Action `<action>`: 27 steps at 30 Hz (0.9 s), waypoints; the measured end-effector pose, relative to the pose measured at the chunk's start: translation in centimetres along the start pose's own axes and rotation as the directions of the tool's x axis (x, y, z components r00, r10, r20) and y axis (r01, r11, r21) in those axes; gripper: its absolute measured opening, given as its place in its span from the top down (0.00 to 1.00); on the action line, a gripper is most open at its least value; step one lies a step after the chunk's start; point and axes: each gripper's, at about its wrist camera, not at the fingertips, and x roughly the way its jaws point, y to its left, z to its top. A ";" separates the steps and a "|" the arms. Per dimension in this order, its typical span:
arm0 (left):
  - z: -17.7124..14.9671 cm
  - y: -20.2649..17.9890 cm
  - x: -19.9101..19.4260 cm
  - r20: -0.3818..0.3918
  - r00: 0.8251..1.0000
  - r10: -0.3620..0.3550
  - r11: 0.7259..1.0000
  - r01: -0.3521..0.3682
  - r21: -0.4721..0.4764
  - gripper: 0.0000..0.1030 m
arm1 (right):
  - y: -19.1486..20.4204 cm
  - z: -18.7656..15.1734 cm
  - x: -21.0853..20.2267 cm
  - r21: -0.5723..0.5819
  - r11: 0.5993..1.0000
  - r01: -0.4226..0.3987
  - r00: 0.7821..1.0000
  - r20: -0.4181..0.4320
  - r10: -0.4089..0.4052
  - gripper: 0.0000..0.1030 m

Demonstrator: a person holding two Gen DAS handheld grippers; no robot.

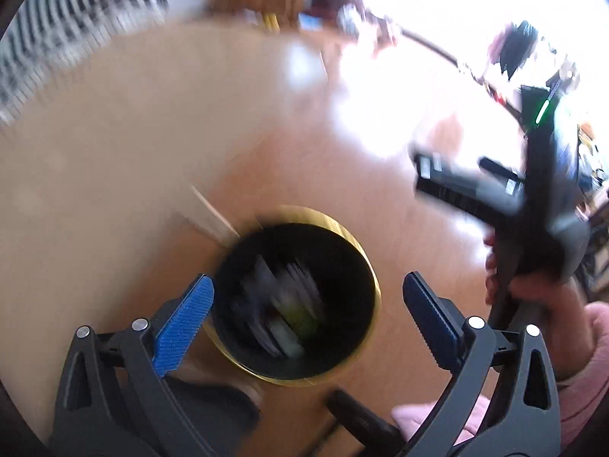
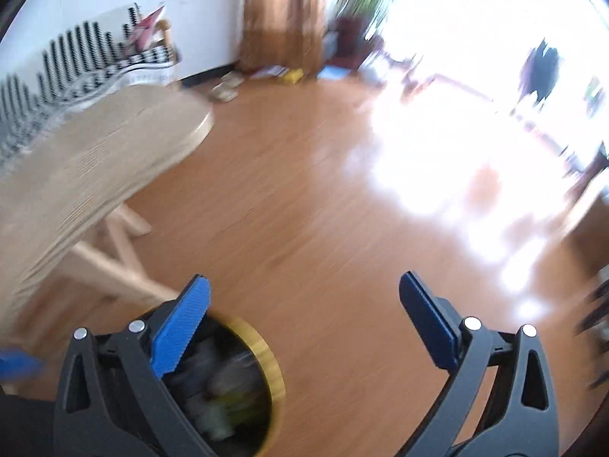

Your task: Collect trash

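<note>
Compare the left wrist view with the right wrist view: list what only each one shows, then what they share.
Only the left wrist view: the right gripper from outside, held by a hand in a pink sleeve, and the whole mouth of the bin. Only the right wrist view: the round light wooden table with its legs, and a brown curtain. Both: the black gold-rimmed trash bin holding blurred trash, the orange wood floor, and open blue-padded jaws.

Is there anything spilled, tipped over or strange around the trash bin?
Nothing stands out. The bin stands upright on the wooden floor beside the table, with trash inside; the blur hides small details.
</note>
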 end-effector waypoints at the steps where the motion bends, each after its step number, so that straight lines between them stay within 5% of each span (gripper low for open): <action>1: 0.8 1.0 -1.8 0.049 0.998 0.043 0.999 -0.042 -0.010 0.06 | 0.9 1.0 -0.5 -0.017 1.000 0.015 1.000 0.004 -0.015 0.07; 3: 2.1 3.8 -5.2 0.139 0.981 0.134 0.990 -0.125 -0.071 0.06 | 3.2 3.0 -1.5 -0.031 0.998 -0.054 0.998 -0.010 0.054 0.07; 5: 2.9 7.5 -8.6 0.209 0.944 0.255 0.962 -0.227 -0.150 0.06 | 6.8 5.3 -3.4 -0.042 0.977 -0.211 0.977 -0.027 0.210 0.07; 9: 2.3 14.5 -13.1 0.264 0.854 0.448 0.883 -0.375 -0.282 0.06 | 15.9 8.9 -8.3 -0.140 0.900 -0.413 0.905 0.044 0.423 0.07; 13: 0.9 21.8 -15.5 0.266 0.773 0.576 0.798 -0.461 -0.388 0.06 | 24.9 10.7 -10.4 -0.168 0.823 -0.542 0.837 -0.026 0.546 0.07; 14: 0.4 23.5 -15.7 0.262 0.763 0.591 0.787 -0.474 -0.396 0.06 | 27.2 10.9 -10.7 -0.183 0.815 -0.549 0.833 -0.036 0.553 0.07; 16: -1.0 26.7 -15.5 0.246 0.748 0.617 0.761 -0.487 -0.428 0.06 | 31.5 10.8 -11.2 -0.234 0.835 -0.498 0.862 -0.025 0.506 0.07; 18: -2.6 30.5 -15.0 0.209 0.760 0.615 0.735 -0.457 -0.500 0.06 | 35.8 10.2 -11.1 -0.287 0.843 -0.455 0.880 0.003 0.476 0.07; 20: -2.8 33.0 -15.2 0.206 0.772 0.602 0.731 -0.428 -0.532 0.06 | 39.1 9.5 -11.3 -0.320 0.825 -0.466 0.869 0.011 0.495 0.07; 22: -3.3 34.6 -15.8 0.193 0.741 0.643 0.694 -0.459 -0.554 0.06 | 42.3 8.8 -10.2 -0.352 0.822 -0.448 0.879 -0.004 0.477 0.07; 27: -3.9 36.2 -15.9 0.137 0.727 0.672 0.659 -0.505 -0.557 0.06 | 44.4 7.9 -10.0 -0.353 0.796 -0.492 0.863 -0.077 0.499 0.07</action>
